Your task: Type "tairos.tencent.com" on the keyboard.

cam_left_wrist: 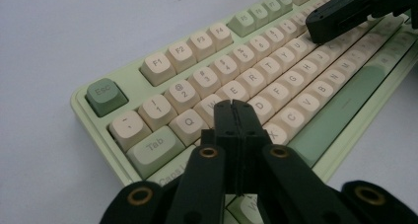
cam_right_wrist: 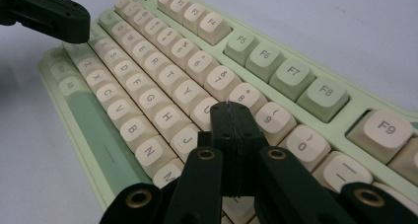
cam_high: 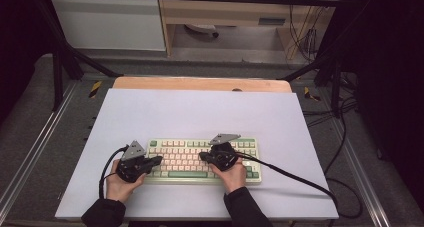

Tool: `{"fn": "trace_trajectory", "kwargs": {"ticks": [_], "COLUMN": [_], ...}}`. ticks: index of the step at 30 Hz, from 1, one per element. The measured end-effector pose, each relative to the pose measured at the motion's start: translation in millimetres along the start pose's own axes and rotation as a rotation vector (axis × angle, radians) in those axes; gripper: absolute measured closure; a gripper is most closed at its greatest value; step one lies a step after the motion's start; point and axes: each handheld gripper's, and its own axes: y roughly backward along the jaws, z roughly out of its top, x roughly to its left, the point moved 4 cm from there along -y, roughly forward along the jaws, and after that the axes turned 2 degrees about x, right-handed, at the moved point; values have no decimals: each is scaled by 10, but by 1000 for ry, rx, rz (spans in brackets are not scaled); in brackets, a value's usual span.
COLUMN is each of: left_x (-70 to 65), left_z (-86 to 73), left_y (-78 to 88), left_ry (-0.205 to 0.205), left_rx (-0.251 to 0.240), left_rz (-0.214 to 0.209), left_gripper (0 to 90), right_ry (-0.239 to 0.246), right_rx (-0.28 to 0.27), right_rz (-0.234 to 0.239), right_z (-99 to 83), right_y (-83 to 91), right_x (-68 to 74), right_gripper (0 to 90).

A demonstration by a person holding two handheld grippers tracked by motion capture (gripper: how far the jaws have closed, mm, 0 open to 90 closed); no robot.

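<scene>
Pale lavender sheeting covers the table (cam_high: 200, 112), and a strip of bare wood shows along its far edge. The mint-green keyboard (cam_high: 202, 174) with cream keycaps lies on the near half of the sheet, its long side parallel to the near table edge. Wide bare sheet lies beyond it and to both sides; a narrower band runs between it and the near edge, where the person's sleeves come in. Black frame bars and loose cables sit well off the sheet on either side.

Over the keyboard's left end hangs the left gripper (cam_high: 159, 160), its tip pointing right above the letter rows. In the left gripper view its jaws are pressed together with no gap, holding nothing, and the tip (cam_left_wrist: 235, 105) sits above the keys around W, E and D; I cannot tell whether it touches a cap. The right gripper (cam_high: 202, 156) points left over the middle of the board. In the right gripper view its jaws are likewise closed flat against each other and empty, the tip (cam_right_wrist: 230, 107) over the keys between U, 8 and J, contact again unclear. Both tips face each other, apart, across the letter keys.
</scene>
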Motion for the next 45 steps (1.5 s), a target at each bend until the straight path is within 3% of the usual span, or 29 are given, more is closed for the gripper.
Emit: {"fn": "trace_trajectory", "kwargs": {"ticks": [15,24,45], "left_x": [0,-20,-105], "left_z": [5,17,211], "left_y": [13,11,-86], "left_ry": [1,-7,-21], "left_rx": [-5,-4,0], "left_rz": [1,3,20], "left_gripper": [900,900,900], "right_ry": [23,21,1], "right_rx": [-7,-17,-13], "right_rz": [20,18,19], "right_z": [20,-98,-407], "right_y": [265,492,721], "right_x": [11,-73,-183], "right_gripper": [900,900,900]}}
